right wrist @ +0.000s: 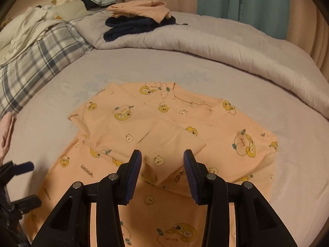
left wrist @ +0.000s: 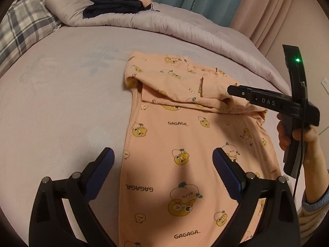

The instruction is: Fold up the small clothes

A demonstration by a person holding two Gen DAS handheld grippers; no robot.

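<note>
On the lilac bed sheet, lying flat: peach printed shirt, sleeves folded across the chest. Hovering above its lower half: left gripper, fingers spread wide, holding nothing. Hovering over the folded sleeve: right gripper, fingers partly open, gripping nothing, hand wrapping its handle.

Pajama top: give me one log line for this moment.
pajama top: flat on bed, sleeves folded in | left hand-held gripper: open | right hand-held gripper: open

Setting was a home bedroom: lavender-sheeted bed, rolled grey quilt, plaid blue-grey blanket, pink and teal curtains.
</note>
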